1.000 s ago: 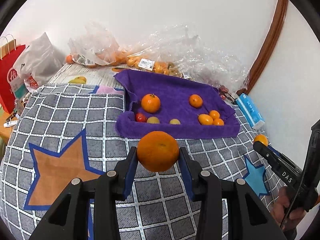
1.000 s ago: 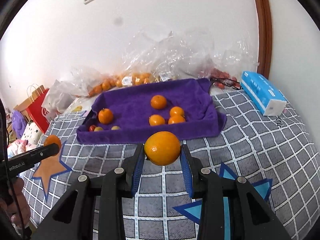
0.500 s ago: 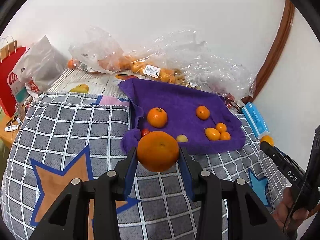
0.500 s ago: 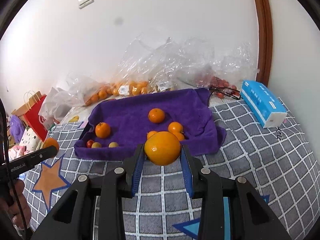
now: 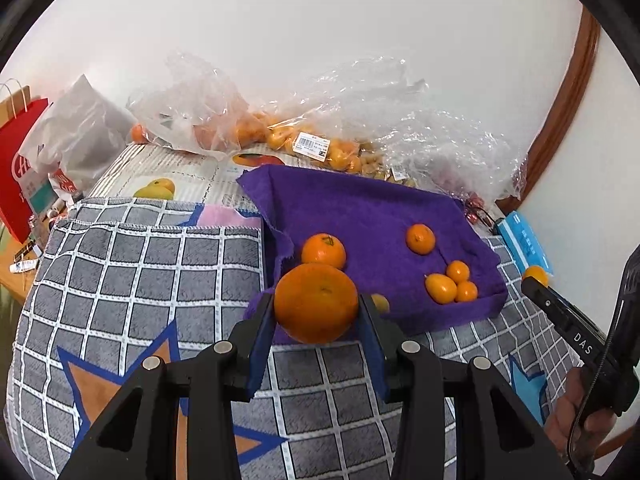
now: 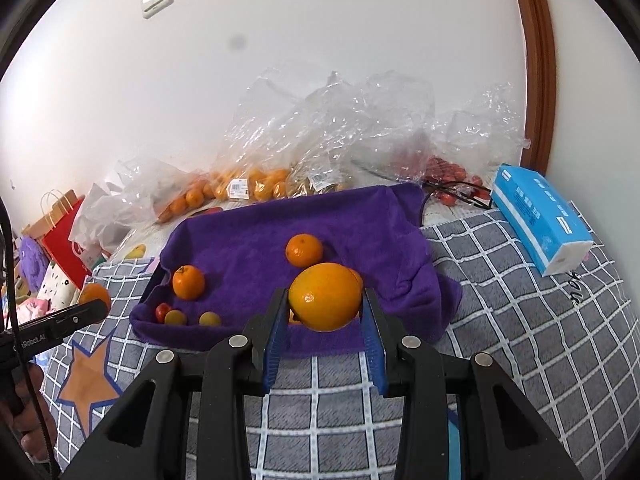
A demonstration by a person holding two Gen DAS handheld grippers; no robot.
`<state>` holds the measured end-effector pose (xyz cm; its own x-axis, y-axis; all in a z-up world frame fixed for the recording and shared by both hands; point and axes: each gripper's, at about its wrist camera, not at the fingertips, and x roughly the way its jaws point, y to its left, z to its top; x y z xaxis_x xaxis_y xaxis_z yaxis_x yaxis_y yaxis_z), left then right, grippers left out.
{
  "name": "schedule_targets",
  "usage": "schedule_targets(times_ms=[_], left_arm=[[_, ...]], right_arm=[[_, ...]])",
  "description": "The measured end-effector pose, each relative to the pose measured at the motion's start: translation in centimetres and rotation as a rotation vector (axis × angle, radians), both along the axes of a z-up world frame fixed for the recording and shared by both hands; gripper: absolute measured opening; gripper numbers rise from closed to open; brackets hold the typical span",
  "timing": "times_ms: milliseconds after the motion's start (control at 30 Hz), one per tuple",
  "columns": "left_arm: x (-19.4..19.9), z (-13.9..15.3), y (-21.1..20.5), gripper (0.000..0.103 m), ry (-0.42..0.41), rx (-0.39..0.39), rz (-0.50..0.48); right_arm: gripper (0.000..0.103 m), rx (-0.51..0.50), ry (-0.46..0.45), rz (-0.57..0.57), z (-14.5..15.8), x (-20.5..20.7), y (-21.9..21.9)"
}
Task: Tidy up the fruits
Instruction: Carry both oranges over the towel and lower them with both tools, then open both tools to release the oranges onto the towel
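gripping a large orange (image 5: pixel 316 302), the left gripper (image 5: pixel 317 312) has its jaws clenched on the fruit's two sides, over the near left corner of the purple towel (image 5: pixel 360 216). just beyond those jaws sits a mandarin (image 5: pixel 323 251), and further right on the towel lie a lone small mandarin (image 5: pixel 420 239) and a cluster of three small fruits (image 5: pixel 452 283). the checked blanket (image 5: pixel 140 272) spreads below and to the left of the jaws. to the right, the right gripper (image 6: pixel 325 304) holds a yellow-orange fruit (image 6: pixel 325 297) the same way, jaws closed on it above the towel's near edge. left of these jaws lie a cherry tomato (image 6: pixel 161 312) and two small yellowish fruits (image 6: pixel 175 317); far right lies a blue tissue pack (image 6: pixel 540 222).
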<state>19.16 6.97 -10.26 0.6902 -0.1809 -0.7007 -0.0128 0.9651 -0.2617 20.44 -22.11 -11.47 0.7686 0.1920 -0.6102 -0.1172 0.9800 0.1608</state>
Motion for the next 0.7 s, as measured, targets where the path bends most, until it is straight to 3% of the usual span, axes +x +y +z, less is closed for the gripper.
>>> schedule_targets(times_ms=[333,700], left_arm=[[3.0,-0.5,0.6,0.039,0.017,-0.017,0.020],[6.3,-3.2,-2.4,0.039,0.079,-0.028,-0.042]], right_arm=[[0.036,-0.012,-0.016,-0.024,0.4,2.9,-1.5],[0.036,-0.019,0.053,0.051,-2.7,7.3,0.9]])
